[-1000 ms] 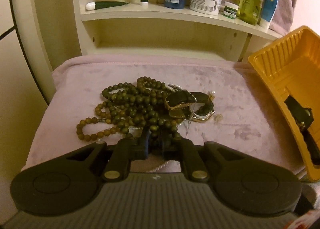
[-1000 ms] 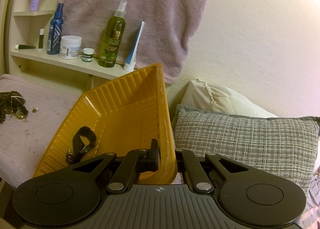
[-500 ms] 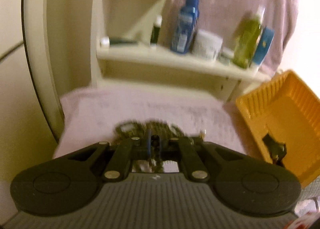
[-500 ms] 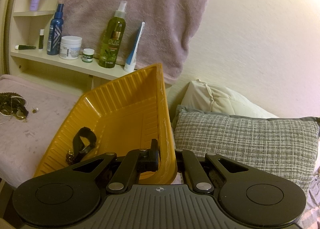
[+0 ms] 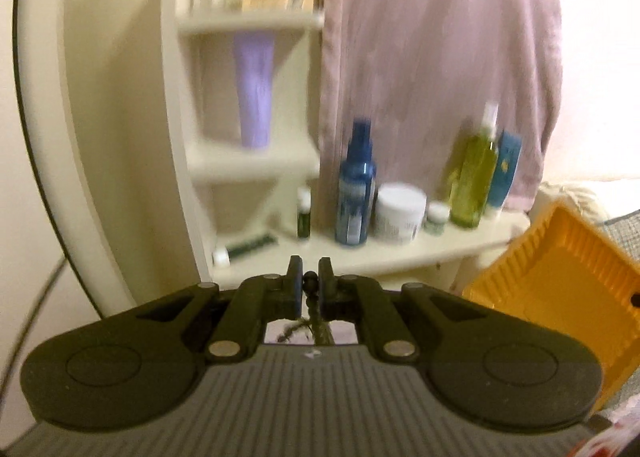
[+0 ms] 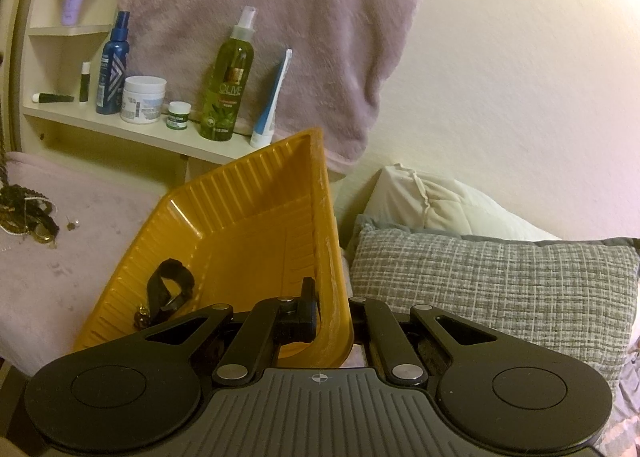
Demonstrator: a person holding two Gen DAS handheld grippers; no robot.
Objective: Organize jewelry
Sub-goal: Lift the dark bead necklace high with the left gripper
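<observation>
Hanging bead necklace pinched (blurred) in left hand-held gripper

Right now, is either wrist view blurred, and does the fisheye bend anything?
Left wrist view: smeared by motion, shelf bottles soft, left gripper sharper. Right wrist view: crisp, label on green bottle readable; mirror frame bows at the edge.

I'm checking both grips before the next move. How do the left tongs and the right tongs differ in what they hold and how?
The left tongs pinch a dark bead strand that hangs below them; the right tongs clamp the wall of the yellow tray.
The left tongs face the shelf; the right tongs face a checked pillow.
Both are shut on their load.
</observation>
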